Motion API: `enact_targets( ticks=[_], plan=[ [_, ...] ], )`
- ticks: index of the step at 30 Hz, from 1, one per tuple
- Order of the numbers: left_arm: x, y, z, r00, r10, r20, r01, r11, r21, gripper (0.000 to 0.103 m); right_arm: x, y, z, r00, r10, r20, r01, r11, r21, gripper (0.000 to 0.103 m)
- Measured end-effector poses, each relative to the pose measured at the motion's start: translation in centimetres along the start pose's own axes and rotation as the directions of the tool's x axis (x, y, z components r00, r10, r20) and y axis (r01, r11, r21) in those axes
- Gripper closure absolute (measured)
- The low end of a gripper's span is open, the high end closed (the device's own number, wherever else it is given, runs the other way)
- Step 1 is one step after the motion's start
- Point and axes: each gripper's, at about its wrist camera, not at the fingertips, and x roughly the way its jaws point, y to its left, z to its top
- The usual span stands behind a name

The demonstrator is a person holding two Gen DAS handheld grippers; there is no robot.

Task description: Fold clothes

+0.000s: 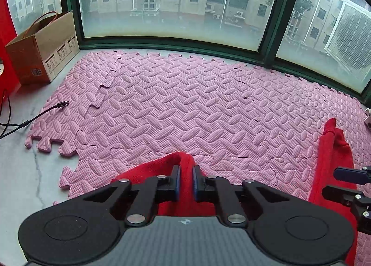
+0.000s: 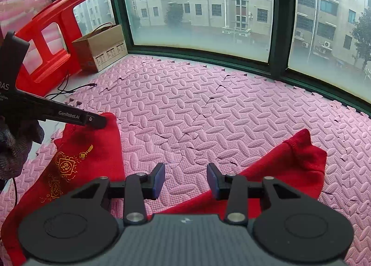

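Red clothing, one garment (image 2: 92, 150) as far as the views show, lies spread on the pink foam mat (image 2: 208, 108), with gold embroidery on the part at the mat's left side and a cuffed end (image 2: 303, 150) raised toward the mat's right. One left hand-held gripper (image 1: 186, 179) is pinched narrowly on a raised fold of the red fabric (image 1: 183, 159), the cloth squeezed between its two blue-padded fingers. One right hand-held gripper (image 2: 186, 179) hangs over the mat with its two fingers spread wide, gripping nothing, pink mat showing between them and the red cloth just beneath and on both sides. In the right wrist view a gloved hand (image 2: 16, 145) grips the left tool. The mat is made of interlocking tiles; several seams have lifted. Beyond the mat's far left corner stands one open cardboard box (image 1: 44, 50), beside it one red plastic stool (image 2: 48, 40) tipped on its side. One black cable (image 1: 44, 110) ends on the mat's left edge. Green-framed windows (image 1: 174, 43) run along the mat's far side.
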Motion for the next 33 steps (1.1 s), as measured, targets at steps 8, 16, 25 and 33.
enact_targets(
  ticks=[8, 16, 25, 33],
  plan=[
    [-11.8, 2.5, -6.6, 0.918, -0.372, 0.139, 0.363, 0.928, 0.09, 0.095, 0.9, 0.6, 0.8, 0.997, 0.076, -0.009, -0.075, 0.996, 0.045, 0.063],
    [-12.6, 3.8, -15.2, 0.938, -0.346, -0.032, 0.347, 0.937, 0.04, 0.095, 3.1, 3.6, 1.9, 0.976, 0.211, -0.056, -0.208, 0.977, 0.048, 0.063],
    [-11.4, 5.1, -17.2, 0.942, -0.333, -0.04, 0.332, 0.942, -0.043, 0.095, 7.0, 11.6, 4.1, 0.883, 0.422, -0.207, -0.437, 0.899, -0.033, 0.062],
    [-11.4, 5.6, -17.3, 0.938, -0.346, -0.031, 0.344, 0.937, -0.058, 0.095, 9.6, 18.0, 3.4, 0.839, 0.379, -0.391, -0.491, 0.836, -0.244, 0.064]
  ],
)
